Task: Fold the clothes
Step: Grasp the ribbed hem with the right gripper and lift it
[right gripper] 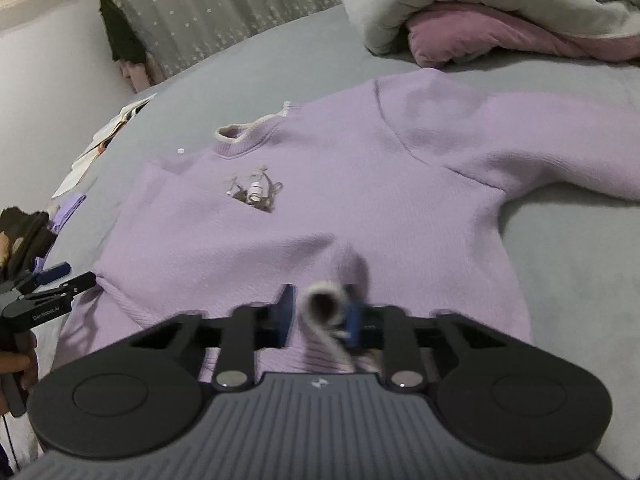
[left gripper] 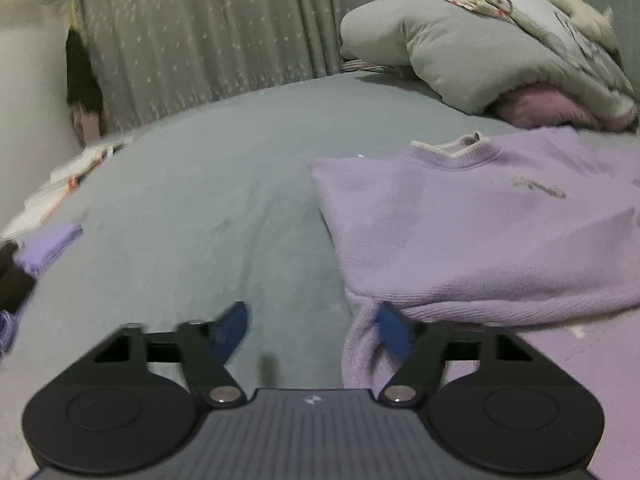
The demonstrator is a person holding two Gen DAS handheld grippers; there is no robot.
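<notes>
A lilac knit sweater [right gripper: 320, 184] lies front up on the grey bed [right gripper: 580, 280], collar away from me, with a small embroidered motif [right gripper: 254, 192] on the chest. Its left sleeve is folded in across the body. My right gripper [right gripper: 320, 312] is partly closed around the sleeve's cuff [right gripper: 326, 304] above the sweater's lower middle. My left gripper [left gripper: 312, 330] is open and empty at the sweater's bottom left corner [left gripper: 364, 320]; its right finger [left gripper: 394, 332] touches the knit. It also shows in the right wrist view [right gripper: 60, 276].
A rolled grey and pink duvet [right gripper: 500, 12] lies at the bed's head. Small purple and dark clothes [left gripper: 36, 256] and papers [left gripper: 60, 184] lie along the bed's left edge. A curtain [left gripper: 200, 32] hangs behind.
</notes>
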